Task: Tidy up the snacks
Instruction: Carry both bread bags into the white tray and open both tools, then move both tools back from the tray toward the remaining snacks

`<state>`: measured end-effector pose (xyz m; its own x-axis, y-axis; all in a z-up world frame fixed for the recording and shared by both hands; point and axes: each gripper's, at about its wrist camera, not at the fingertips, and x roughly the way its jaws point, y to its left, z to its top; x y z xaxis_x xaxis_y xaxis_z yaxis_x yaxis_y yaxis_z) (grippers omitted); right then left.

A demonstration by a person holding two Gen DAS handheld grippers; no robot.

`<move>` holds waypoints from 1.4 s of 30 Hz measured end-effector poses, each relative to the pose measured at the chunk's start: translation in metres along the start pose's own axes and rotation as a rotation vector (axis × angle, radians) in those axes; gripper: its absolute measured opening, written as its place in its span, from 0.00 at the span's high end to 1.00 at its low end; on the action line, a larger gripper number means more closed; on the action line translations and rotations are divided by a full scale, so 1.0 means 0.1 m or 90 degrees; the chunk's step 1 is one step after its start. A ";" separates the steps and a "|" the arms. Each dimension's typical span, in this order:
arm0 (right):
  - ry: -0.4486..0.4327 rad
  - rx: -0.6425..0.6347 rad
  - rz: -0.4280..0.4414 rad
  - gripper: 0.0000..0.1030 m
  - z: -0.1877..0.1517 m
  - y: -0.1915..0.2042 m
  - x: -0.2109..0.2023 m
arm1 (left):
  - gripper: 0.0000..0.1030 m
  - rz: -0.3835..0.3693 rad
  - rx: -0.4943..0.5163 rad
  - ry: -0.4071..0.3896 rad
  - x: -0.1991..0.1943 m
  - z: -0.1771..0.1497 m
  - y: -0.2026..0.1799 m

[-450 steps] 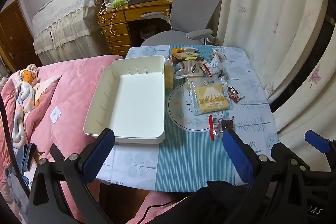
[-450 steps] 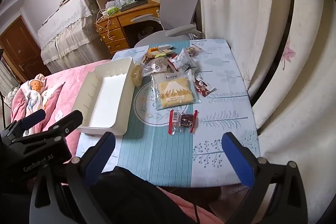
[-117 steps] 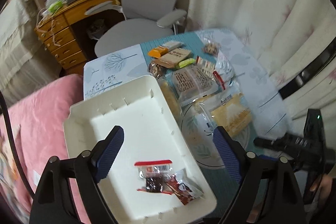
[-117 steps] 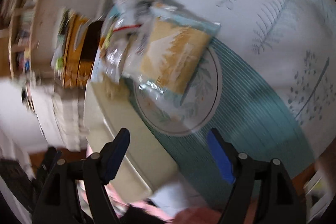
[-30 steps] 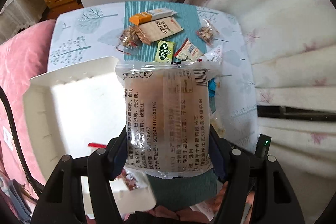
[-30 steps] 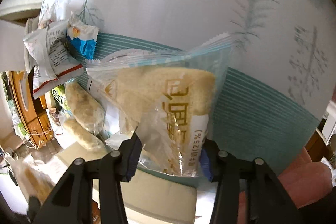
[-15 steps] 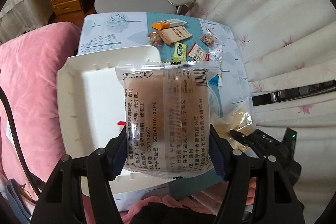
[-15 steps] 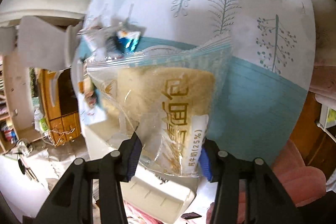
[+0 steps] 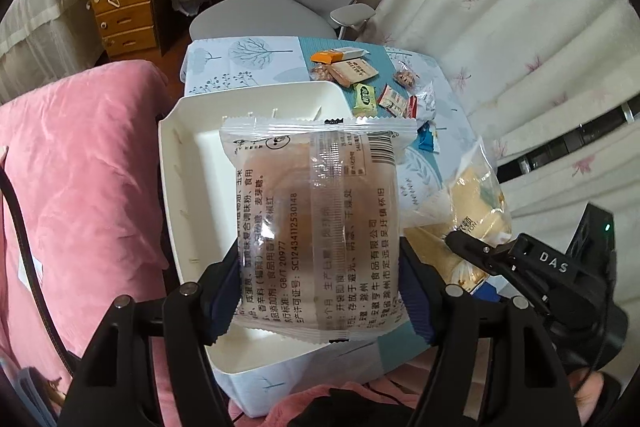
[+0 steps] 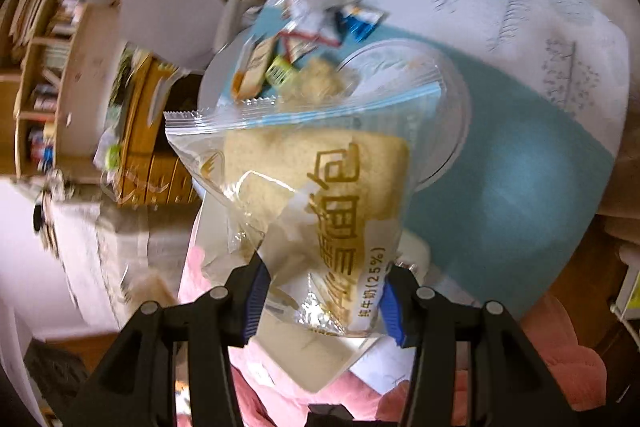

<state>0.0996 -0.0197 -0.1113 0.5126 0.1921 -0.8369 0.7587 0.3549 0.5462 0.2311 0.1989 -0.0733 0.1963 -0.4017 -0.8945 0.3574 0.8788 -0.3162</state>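
Now, with our left gripper (image 9: pixel 320 301) pinching the brown cake packet (image 9: pixel 316 227) over the white tray (image 9: pixel 180 163) as its jaws ease open, and our right gripper (image 10: pixel 324 301) clamping the bread bag (image 10: pixel 316 187) above the table (image 10: pixel 520 155), we should lower each flat before letting go.

A: Your left tool (image 9: pixel 320 301) had dark blue pads on black arms, and the clear wrapper (image 9: pixel 316 223) it carried showed a brown cake under black print and a barcode.

B: And your tray (image 9: pixel 176 195)?

A: Cream white. The worktop (image 9: pixel 248 55) under it wore pale cloth printed with grey-blue trees, with a teal striped band down the middle.

B: What about your right tool (image 10: pixel 324 301)?

A: Brighter blue pads. Its clear bag (image 10: pixel 320 195) had a light blue striped seal, tan bread and gold lettering.

B: The bed (image 9: pixel 80 167) beside you?

A: Pink. The curtain (image 9: pixel 520 7) was cream with small pink flowers.
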 end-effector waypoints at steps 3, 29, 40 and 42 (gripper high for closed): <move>0.021 -0.025 0.006 0.52 -0.17 0.07 0.10 | 0.33 0.008 0.013 0.004 0.03 -0.12 0.09; 0.045 0.028 -0.061 0.29 -0.32 -0.54 0.12 | 0.17 -0.057 0.126 -0.055 0.06 -0.40 -0.29; 0.056 -0.021 -0.128 0.29 0.21 -0.91 -0.02 | 0.17 -0.055 0.109 -0.058 0.33 -0.28 -1.00; 0.061 -0.041 -0.137 0.29 0.38 -0.94 -0.06 | 0.17 -0.049 0.096 -0.054 0.42 -0.24 -1.16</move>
<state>0.0407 -0.0887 -0.1566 0.2989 0.1908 -0.9350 0.8174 0.4545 0.3540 0.1758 0.0860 -0.0818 0.2369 -0.4921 -0.8377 0.5063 0.7984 -0.3259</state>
